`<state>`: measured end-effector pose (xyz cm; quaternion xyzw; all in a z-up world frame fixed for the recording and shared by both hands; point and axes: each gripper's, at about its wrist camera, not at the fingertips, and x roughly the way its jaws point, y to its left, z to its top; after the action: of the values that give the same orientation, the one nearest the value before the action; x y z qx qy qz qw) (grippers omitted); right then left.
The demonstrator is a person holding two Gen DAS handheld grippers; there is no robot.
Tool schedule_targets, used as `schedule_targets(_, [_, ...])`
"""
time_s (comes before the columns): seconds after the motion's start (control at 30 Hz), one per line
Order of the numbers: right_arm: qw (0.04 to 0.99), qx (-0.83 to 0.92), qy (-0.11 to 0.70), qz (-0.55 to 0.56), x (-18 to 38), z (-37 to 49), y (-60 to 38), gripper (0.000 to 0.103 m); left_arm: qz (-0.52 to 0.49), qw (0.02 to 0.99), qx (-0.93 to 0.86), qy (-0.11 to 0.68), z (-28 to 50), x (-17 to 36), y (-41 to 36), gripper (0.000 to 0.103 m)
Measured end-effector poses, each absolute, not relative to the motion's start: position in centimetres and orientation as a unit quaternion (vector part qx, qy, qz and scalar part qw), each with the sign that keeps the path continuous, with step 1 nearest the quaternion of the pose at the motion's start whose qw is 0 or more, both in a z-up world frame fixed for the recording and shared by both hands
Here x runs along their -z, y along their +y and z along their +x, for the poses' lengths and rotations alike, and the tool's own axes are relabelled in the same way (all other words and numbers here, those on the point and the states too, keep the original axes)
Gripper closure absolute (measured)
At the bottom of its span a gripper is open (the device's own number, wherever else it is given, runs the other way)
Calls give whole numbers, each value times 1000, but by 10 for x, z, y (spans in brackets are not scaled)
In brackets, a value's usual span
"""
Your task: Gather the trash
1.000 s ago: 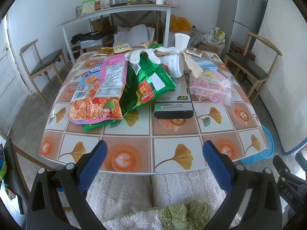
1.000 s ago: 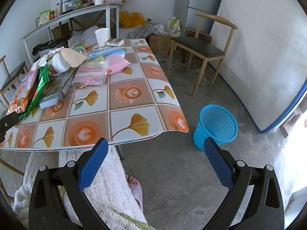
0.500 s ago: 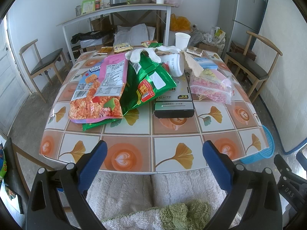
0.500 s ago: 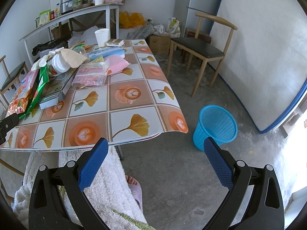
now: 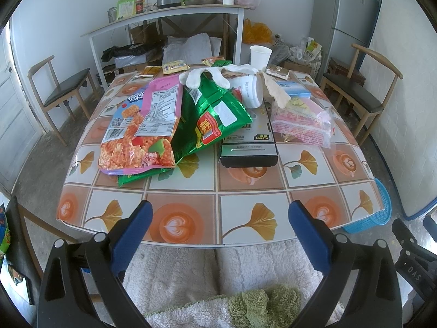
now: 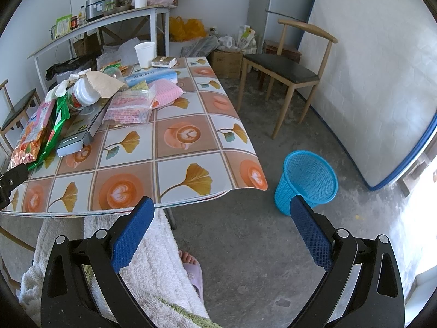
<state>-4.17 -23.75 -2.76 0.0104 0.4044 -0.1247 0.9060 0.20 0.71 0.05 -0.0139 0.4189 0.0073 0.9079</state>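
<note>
Trash is piled on the tiled table (image 5: 191,224): a pink-orange snack bag (image 5: 142,128), a green snack bag (image 5: 213,117), a dark flat box (image 5: 248,147), a tipped white jar (image 5: 250,91), a pink packet (image 5: 300,125) and a white paper cup (image 5: 260,56). My left gripper (image 5: 220,213) hangs open at the table's near edge, empty. My right gripper (image 6: 218,209) is open and empty past the table's right corner. A blue mesh bin (image 6: 307,181) stands on the floor right of the table (image 6: 174,147). The same pile (image 6: 82,109) lies at the left in the right wrist view.
Wooden chairs stand left (image 5: 58,90) and right (image 5: 363,93) of the table, one also by the wall (image 6: 289,73). A cluttered white shelf (image 5: 169,16) is behind. A person's fleece-covered lap (image 5: 218,281) and slippered foot (image 6: 191,265) are below. A fridge (image 5: 352,19) stands far right.
</note>
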Motion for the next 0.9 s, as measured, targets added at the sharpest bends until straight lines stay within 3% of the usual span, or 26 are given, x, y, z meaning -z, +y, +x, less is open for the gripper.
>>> schedule_targets(0.9, [907, 124, 403, 9, 25, -40, -237, 8, -14, 908, -9, 419, 2, 1, 9, 6])
